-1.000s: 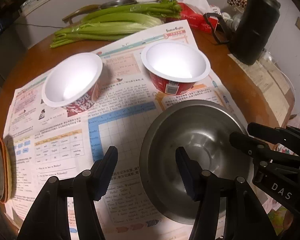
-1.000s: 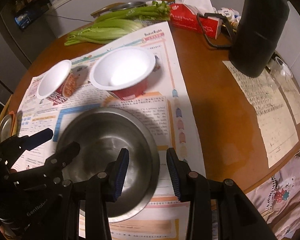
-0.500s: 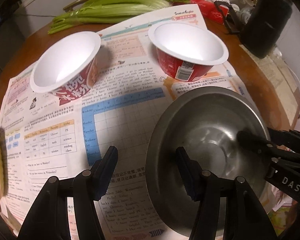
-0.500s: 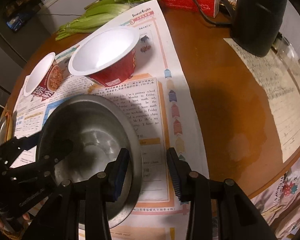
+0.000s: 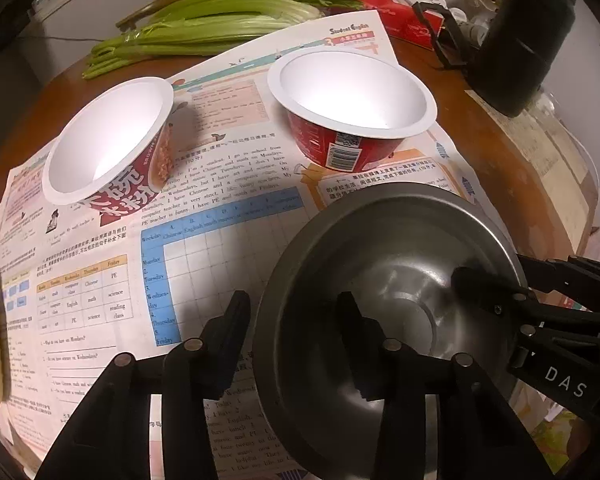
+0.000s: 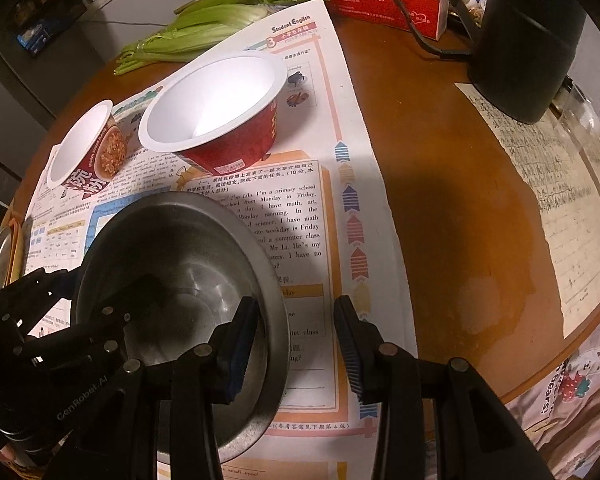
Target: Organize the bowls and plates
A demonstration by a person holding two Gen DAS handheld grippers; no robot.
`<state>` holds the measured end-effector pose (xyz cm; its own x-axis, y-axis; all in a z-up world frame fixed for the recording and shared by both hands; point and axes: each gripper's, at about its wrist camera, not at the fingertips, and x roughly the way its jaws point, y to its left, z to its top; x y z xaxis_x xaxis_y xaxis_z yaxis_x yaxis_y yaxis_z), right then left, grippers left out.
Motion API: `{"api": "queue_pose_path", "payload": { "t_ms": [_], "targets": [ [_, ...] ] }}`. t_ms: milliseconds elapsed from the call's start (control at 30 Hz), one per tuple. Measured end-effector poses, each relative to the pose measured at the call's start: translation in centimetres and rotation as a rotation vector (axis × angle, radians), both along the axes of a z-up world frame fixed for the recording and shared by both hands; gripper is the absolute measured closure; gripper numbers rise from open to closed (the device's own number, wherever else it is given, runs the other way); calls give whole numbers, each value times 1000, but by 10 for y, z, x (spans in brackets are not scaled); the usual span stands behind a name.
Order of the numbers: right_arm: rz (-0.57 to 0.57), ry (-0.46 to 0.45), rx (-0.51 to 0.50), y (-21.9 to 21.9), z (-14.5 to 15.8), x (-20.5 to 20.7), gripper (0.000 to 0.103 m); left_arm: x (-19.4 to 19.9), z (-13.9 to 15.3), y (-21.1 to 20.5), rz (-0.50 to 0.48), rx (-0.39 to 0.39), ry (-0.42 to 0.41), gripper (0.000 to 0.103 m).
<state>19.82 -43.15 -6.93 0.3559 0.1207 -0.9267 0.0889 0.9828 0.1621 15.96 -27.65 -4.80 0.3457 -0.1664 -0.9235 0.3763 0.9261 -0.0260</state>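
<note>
A steel bowl [image 5: 380,280] sits on a printed paper sheet [image 5: 140,264], and also shows in the right wrist view [image 6: 172,272]. My left gripper [image 5: 296,340] is open and straddles the bowl's left rim, one finger inside, one outside. My right gripper [image 6: 296,344] is open and straddles the right rim the same way. Two empty red paper noodle bowls stand beyond: a left one [image 5: 108,144] and a right one [image 5: 352,100], seen also in the right wrist view [image 6: 216,112].
Celery stalks [image 5: 212,20] lie at the back of the round wooden table [image 6: 460,200]. A red tissue box [image 6: 384,4] and a black flask [image 6: 532,40] stand at the back right. A small plate stack [image 6: 2,256] sits at the left edge. A handwritten sheet [image 6: 560,200] lies right.
Both grippers have moved forward and lower over the steel bowl, so each now has one finger inside its rim. The jaws have stayed open.
</note>
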Motion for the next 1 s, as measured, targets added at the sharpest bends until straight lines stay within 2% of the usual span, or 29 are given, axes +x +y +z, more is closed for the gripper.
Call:
{"api": "queue_pose_path", "payload": {
  "t_ms": [167,233,267,333,500,767,1000],
  "targets": [
    [-11,3,14,1,0,6,63,1,2,3,1,-23,18,74],
    [-12,3,13,1,0,7,64,0,2,3,-4,-16,19,75],
    [-12,1,17,1,0,7,66,0,2,3,-7,-14,19,75],
    [-10,1,47,0,-1,7,77,1,3,4,-2,-25,27,76],
    [-13,9,72,1,0,7,86,3,3,9,1,-55,49,79],
    [-29,16,76,4,2,5,86,-1,6,14,-1,-59,55,80],
    [-9,-4,55,13,13,-1,87,-2,12,30,38,-52,46,82]
  ]
}}
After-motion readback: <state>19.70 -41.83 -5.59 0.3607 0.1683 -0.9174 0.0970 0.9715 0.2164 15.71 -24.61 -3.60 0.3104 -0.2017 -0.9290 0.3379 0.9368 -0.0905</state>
